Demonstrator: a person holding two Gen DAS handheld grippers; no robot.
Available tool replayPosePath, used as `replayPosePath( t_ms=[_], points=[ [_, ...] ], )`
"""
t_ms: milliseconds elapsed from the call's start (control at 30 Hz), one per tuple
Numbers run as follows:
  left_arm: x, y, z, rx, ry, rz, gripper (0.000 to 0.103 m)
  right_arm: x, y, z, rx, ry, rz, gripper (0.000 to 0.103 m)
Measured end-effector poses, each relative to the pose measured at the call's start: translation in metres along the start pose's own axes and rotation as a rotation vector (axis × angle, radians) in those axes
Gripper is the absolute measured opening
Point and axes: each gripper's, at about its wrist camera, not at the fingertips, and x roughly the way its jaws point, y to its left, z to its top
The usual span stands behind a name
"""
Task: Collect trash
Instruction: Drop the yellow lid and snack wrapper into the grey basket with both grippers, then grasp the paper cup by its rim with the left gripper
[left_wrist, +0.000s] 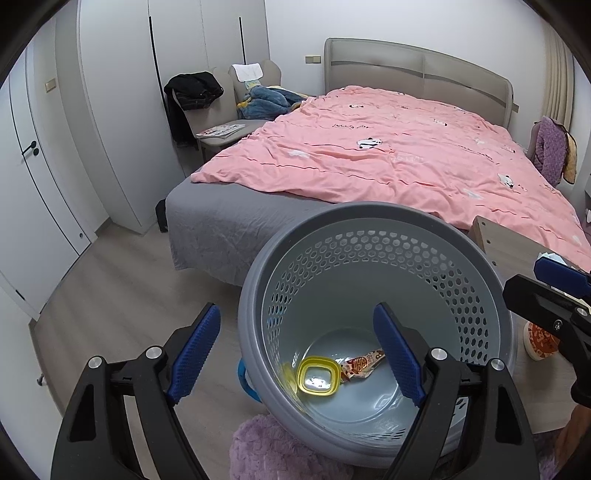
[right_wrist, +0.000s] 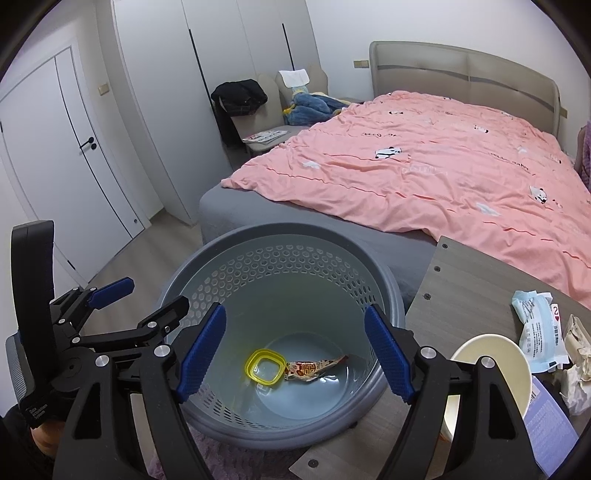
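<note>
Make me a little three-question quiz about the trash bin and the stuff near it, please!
1. True or false: the grey perforated plastic bin is empty.
2. Which lies in the bin? A) yellow square plastic lid B) purple scarf C) playing card
3. Fill in: the cream paper cup stands on the grey wooden ____.

Key: 1 false; it also holds a red-and-white snack wrapper. 2 A. 3 table.

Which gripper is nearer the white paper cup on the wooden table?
Right. The right gripper hangs open over the grey perforated bin, just left of the white paper cup on the wooden table. The left gripper is open farther left, across the bin.
</note>
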Motion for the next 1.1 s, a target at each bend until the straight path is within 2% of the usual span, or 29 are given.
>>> replayPosePath(
  t_ms=[633, 1100],
  points=[
    [-0.033, -0.010, -0.015, 0.006, -0.024, -0.024, 0.082, -0.044, -0.003, -0.018, 0.009, -0.059, -0.005, 0.084],
    [-0.057, -0.067, -0.041, 0.087, -0.034, -0.127, 0.082, -0.105, -0.038, -0.058, 0.081, -0.110, -0.081, 0.088]
  ],
)
